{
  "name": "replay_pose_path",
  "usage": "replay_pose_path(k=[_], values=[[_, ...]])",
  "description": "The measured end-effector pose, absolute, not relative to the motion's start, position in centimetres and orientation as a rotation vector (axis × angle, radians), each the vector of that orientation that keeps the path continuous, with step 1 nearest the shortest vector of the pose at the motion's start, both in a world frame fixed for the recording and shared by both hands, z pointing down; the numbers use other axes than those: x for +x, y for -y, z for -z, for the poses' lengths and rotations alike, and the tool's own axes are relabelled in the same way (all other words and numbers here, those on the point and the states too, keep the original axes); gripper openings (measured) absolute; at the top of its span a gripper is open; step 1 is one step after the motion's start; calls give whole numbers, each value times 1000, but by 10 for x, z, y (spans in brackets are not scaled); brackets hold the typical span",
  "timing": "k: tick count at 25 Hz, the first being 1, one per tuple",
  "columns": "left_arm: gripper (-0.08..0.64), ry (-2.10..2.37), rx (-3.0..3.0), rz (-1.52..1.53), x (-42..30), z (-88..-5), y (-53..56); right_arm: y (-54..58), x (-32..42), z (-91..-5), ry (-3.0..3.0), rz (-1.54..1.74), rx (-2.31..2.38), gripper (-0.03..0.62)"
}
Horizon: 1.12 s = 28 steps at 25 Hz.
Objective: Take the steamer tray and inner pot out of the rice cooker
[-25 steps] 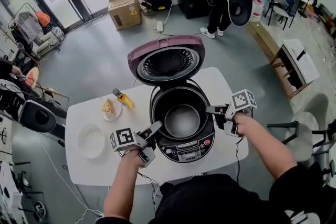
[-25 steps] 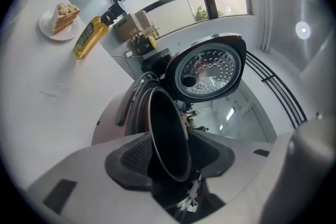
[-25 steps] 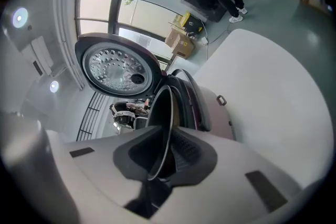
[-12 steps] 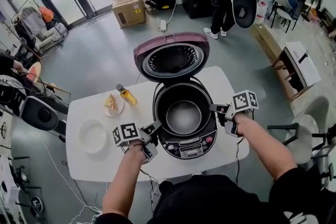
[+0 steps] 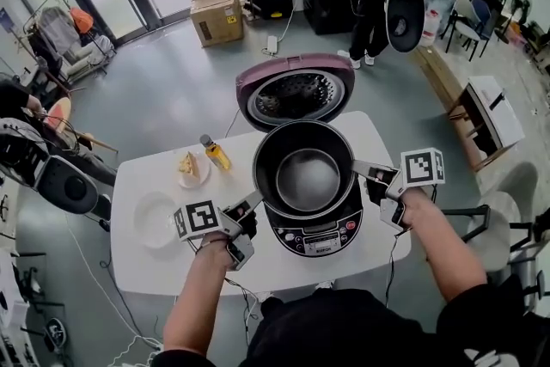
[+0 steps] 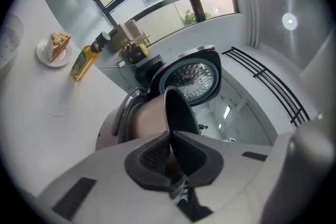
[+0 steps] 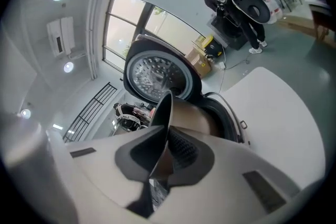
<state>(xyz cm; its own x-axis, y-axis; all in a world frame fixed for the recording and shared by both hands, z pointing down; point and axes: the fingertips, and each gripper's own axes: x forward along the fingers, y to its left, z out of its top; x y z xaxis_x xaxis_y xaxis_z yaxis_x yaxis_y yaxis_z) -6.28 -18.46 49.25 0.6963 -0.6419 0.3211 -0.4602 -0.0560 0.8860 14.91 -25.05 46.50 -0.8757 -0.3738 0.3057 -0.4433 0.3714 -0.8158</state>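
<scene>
Head view: left gripper (image 5: pixel 253 204), right gripper (image 5: pixel 361 171) clamp the inner pot (image 5: pixel 307 179)

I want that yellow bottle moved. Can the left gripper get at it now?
Probably not: the left gripper is shut on the inner pot, at its rim, though nothing blocks the bottle.

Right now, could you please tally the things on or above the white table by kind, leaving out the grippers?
Rice cooker: 1
Inner pot: 1
Plates: 2
Bottle: 1
Cake slice: 1
Total: 6
</scene>
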Motion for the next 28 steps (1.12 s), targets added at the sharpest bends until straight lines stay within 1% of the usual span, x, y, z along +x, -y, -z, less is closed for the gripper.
replay_pose_path(k=[4, 9, 12, 14, 17, 28], values=[[18, 894, 1752, 231, -76, -454, 180, 242, 129, -416, 2651, -1532, 702, 24], [17, 839, 1796, 387, -86, -408, 170, 225, 107, -373, 2754, -1473, 651, 23], [17, 924, 1839, 342, -114, -400, 159, 217, 86, -360, 2790, -1440, 629, 25], [17, 964, 1859, 321, -133, -398, 152, 212, 70, -359, 2793, -1451, 639, 23], [19, 938, 1834, 407, -155, -391, 144, 204, 42, -364, 2788, -1458, 657, 23], [20, 1018, 1758, 467, -262, -412, 98, 166, -68, -396, 2727, -1443, 618, 29]])
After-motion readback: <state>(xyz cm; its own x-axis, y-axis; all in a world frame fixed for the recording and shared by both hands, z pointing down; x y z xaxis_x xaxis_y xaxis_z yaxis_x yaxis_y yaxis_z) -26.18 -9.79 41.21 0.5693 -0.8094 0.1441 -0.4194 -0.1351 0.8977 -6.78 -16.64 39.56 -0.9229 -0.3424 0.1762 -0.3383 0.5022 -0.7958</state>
